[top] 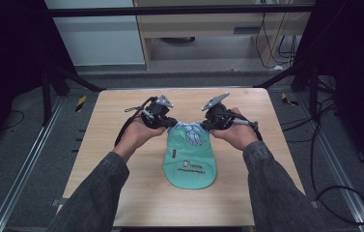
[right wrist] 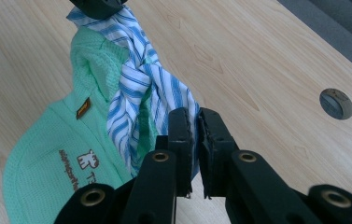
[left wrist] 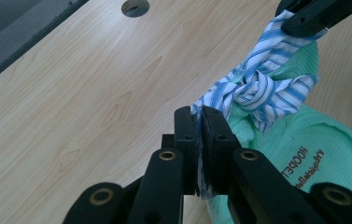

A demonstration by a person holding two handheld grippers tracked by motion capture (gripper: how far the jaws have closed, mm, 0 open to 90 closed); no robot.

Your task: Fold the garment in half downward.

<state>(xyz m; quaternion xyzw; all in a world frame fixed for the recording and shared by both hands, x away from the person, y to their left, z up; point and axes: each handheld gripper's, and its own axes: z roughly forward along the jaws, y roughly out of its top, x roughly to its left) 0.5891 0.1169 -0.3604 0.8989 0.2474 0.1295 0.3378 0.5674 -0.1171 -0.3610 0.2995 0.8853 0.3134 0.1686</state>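
Between the clenched jaws, left gripper [top: 171,121] and right gripper [top: 204,125] each pinch one striped cloth [top: 192,133], stretched gripper to gripper above one green garment [top: 190,162].

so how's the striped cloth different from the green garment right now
The striped cloth is blue and white, knotted, and pinched at each end by the left gripper and right gripper. The green garment is plain mint with a printed logo, lies flat on the table, and is wider. Both are fabric and joined at the knot.
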